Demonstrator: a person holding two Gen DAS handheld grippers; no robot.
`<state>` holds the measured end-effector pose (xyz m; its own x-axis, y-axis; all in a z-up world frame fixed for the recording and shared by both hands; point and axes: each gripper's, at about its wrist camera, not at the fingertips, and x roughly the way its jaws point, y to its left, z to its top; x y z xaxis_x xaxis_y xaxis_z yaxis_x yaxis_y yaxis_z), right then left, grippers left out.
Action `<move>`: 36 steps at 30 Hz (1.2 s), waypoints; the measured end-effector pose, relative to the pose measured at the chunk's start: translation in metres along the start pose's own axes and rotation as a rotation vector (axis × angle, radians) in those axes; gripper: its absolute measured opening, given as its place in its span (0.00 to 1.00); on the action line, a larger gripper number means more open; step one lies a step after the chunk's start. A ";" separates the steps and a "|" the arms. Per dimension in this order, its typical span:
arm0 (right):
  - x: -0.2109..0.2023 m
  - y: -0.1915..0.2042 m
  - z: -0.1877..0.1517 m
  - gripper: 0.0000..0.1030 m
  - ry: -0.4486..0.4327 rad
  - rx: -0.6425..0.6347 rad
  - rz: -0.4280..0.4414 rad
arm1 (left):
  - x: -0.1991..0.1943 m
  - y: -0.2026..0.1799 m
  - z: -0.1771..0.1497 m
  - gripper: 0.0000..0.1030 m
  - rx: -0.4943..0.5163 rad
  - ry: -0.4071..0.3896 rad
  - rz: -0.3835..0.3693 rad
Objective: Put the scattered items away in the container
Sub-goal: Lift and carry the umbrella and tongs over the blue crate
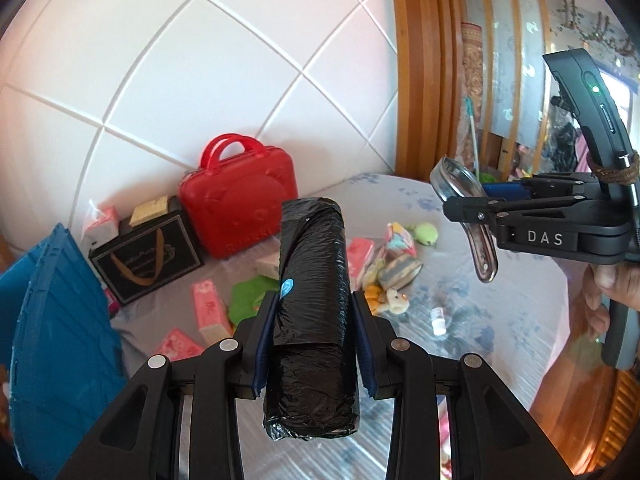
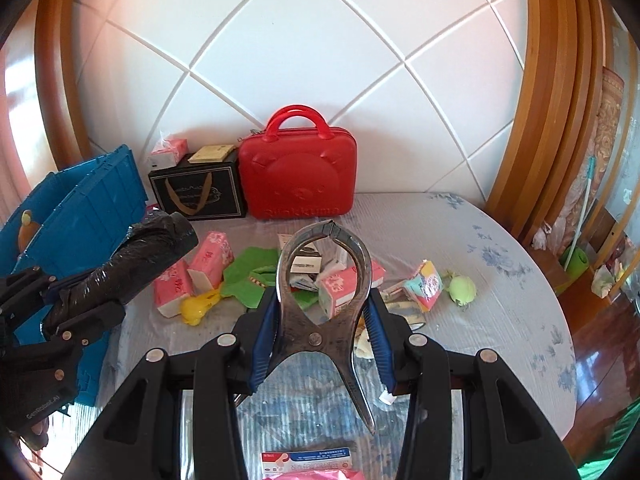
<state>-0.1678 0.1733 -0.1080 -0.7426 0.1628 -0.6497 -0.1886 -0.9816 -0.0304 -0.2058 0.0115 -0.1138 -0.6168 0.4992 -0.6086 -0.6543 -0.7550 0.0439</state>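
My left gripper (image 1: 314,344) is shut on a black roll of plastic bags (image 1: 312,300) and holds it above the table; the roll also shows in the right wrist view (image 2: 148,260). My right gripper (image 2: 324,320) is shut on a metal cracker tool (image 2: 324,280) with a looped head, also held above the table; it shows in the left wrist view (image 1: 468,208). The blue container (image 2: 80,216) stands open at the left, close to the left gripper. Pink tissue packs (image 2: 208,256), a green cloth (image 2: 252,272) and small toys lie scattered on the table.
A red case (image 2: 298,172) and a black gift box (image 2: 198,190) stand against the tiled wall at the back. A green ball (image 2: 462,290) and a small bottle (image 1: 438,320) lie on the plastic-covered table (image 2: 500,320). Wooden frames rise at right.
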 end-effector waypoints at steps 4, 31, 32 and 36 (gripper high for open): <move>-0.009 0.021 0.008 0.41 -0.012 -0.025 0.026 | -0.019 0.023 -0.002 0.33 -0.036 0.009 0.046; -0.035 0.202 0.063 0.41 -0.089 -0.266 0.276 | -0.160 0.177 -0.045 0.33 -0.231 -0.095 0.356; -0.035 0.212 0.064 0.41 -0.090 -0.275 0.287 | -0.164 0.184 -0.047 0.33 -0.237 -0.096 0.364; -0.038 0.249 0.067 0.41 -0.095 -0.306 0.328 | -0.180 0.207 -0.058 0.33 -0.260 -0.103 0.393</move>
<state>-0.2291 -0.0708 -0.0399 -0.7900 -0.1668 -0.5900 0.2538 -0.9649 -0.0670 -0.2050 -0.2588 -0.0414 -0.8442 0.1839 -0.5035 -0.2397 -0.9697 0.0478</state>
